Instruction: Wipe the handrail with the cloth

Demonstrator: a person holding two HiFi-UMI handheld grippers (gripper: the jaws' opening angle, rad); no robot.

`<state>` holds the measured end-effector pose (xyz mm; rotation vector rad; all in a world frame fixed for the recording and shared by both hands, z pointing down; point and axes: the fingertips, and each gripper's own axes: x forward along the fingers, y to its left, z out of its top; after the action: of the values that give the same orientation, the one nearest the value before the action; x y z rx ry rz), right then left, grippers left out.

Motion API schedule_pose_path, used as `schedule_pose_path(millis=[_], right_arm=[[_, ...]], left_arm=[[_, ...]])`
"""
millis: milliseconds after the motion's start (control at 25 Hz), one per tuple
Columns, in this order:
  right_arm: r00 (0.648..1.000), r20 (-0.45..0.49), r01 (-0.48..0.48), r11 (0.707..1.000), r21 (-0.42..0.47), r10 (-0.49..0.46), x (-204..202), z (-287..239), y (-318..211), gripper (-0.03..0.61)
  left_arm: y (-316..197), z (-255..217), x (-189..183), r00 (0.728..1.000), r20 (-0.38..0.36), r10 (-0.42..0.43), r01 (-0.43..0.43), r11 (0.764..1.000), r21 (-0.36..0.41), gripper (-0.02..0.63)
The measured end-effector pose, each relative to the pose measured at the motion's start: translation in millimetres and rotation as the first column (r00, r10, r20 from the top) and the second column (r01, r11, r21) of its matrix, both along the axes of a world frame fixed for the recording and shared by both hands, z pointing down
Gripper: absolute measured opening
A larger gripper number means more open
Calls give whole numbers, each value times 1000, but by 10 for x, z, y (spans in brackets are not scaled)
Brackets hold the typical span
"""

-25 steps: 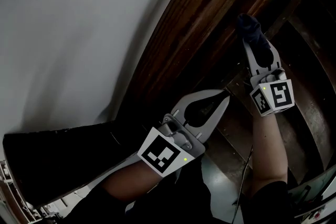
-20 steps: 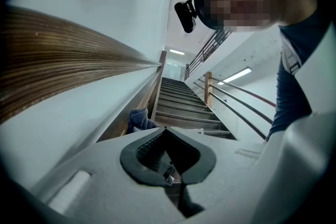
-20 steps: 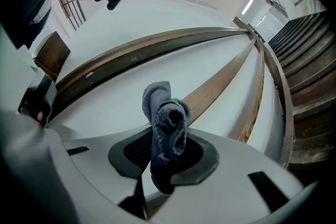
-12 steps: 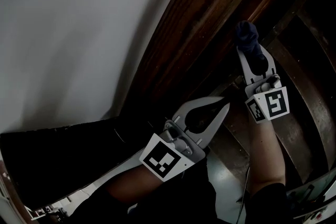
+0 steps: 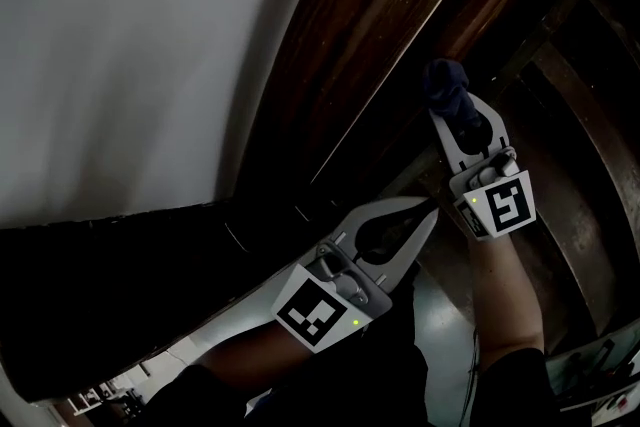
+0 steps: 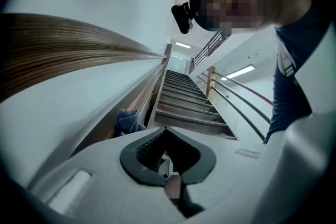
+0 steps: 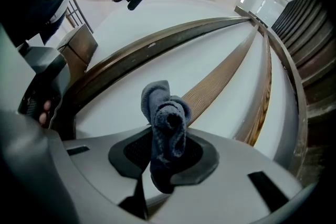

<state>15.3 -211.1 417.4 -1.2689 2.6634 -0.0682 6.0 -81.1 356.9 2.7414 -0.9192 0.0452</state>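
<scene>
A dark wooden handrail [image 5: 400, 5] runs diagonally along the white wall. My right gripper [image 5: 447, 100] is shut on a bunched dark blue cloth [image 5: 445, 83], which rests against the rail's lower edge. In the right gripper view the cloth [image 7: 165, 120] sticks up from between the jaws, with the wood-grain rail [image 7: 220, 76] just behind it. My left gripper [image 5: 432, 203] hangs below and left of the right one, shut with nothing in it. The left gripper view shows the rail [image 6: 63, 55] close on the left and the cloth [image 6: 127, 120] ahead.
Wooden stair steps [image 5: 575, 145] descend on the right, and the white wall [image 5: 130, 45] fills the left. The left gripper view looks up the staircase [image 6: 184, 97], with a second railing [image 6: 231, 97] on its right side. A dark garment [image 5: 100, 295] covers the lower left.
The right gripper with the cloth has slid down and left along the handrail, ending closer to the left gripper. The left gripper has barely moved.
</scene>
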Motion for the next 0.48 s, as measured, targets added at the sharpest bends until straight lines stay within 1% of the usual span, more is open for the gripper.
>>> schedule_pose_path(millis=[160, 320, 480], right_arm=[[1000, 4, 15, 1000, -1, -15, -364, 291, 331, 97], [999, 14, 30, 1000, -5, -30, -632, 511, 557, 97], [998, 31, 63, 998, -16, -62, -984, 762, 837, 97]], left_arm=[[338, 289, -291, 1000, -5, -4, 4, 1000, -10, 5], [578, 445, -460, 1000, -12, -3, 3, 1000, -1, 5], [847, 615, -632, 1000, 5, 6, -6, 1000, -8, 5]])
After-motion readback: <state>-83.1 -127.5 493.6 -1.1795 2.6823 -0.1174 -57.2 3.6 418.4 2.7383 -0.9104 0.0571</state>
